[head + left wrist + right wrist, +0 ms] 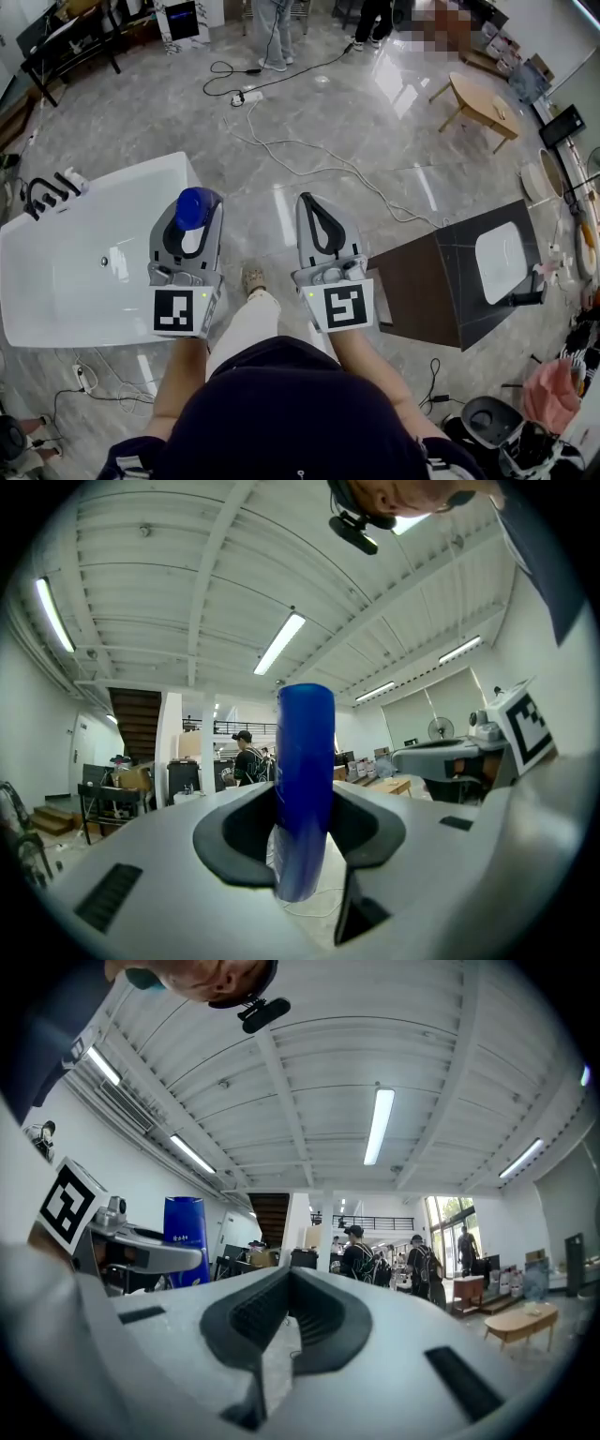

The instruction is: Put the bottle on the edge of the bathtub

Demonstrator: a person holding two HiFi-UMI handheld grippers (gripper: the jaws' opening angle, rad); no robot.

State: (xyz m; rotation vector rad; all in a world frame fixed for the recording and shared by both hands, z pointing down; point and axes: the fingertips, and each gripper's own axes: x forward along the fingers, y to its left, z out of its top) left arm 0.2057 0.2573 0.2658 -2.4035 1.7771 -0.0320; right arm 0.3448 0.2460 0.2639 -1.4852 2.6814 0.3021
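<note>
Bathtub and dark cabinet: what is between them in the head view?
In the head view, both grippers: the left gripper, beside the tub, holds the bottle; the right gripper is empty. Under them, a shoe and floor.

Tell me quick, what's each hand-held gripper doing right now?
Left hand-held gripper: closed on the blue bottle.
Right hand-held gripper: closed, holding nothing.

Bare forearms (pixel 183 375) extend forward side by side; the left grey two-jaw gripper (pixel 194 225) clamps its jaws on a blue cylindrical bottle (pixel 305 761), while the right grey two-jaw gripper (pixel 317 211) holds its jaws together, empty.
</note>
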